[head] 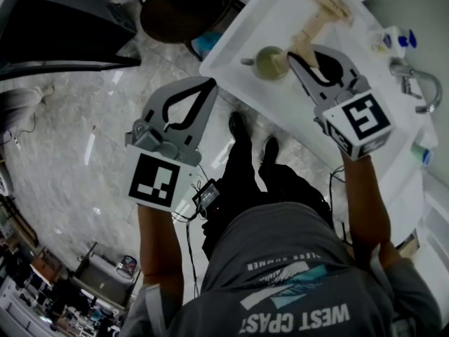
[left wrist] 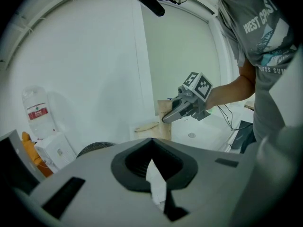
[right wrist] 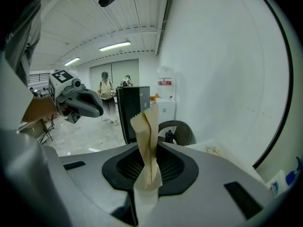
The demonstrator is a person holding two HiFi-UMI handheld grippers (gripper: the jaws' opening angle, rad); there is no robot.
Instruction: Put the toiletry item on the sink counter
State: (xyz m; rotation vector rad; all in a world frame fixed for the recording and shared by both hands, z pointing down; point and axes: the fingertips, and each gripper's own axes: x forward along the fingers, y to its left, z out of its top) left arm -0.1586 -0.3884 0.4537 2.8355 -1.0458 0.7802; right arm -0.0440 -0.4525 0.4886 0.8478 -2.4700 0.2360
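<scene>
I hold the right gripper [head: 295, 59] above the white sink counter [head: 235, 44], near its front edge, with open floor [head: 70, 132] to the left. Its jaws pinch a tan, creased paper sachet [right wrist: 147, 126] standing upright. The left gripper [head: 209, 84], jaws together, hangs over the floor.

Shows 1 cup [head: 269, 63] on the counter [head: 238, 48] just left of the paper packet [head: 313, 27] between the right gripper's [head: 293, 58] jaws, the faucet [head: 419, 84] further right, a stool [head: 184, 5] behind the counter's corner, and the left gripper [head: 209, 83] left of the counter, over the floor [head: 77, 139].
</scene>
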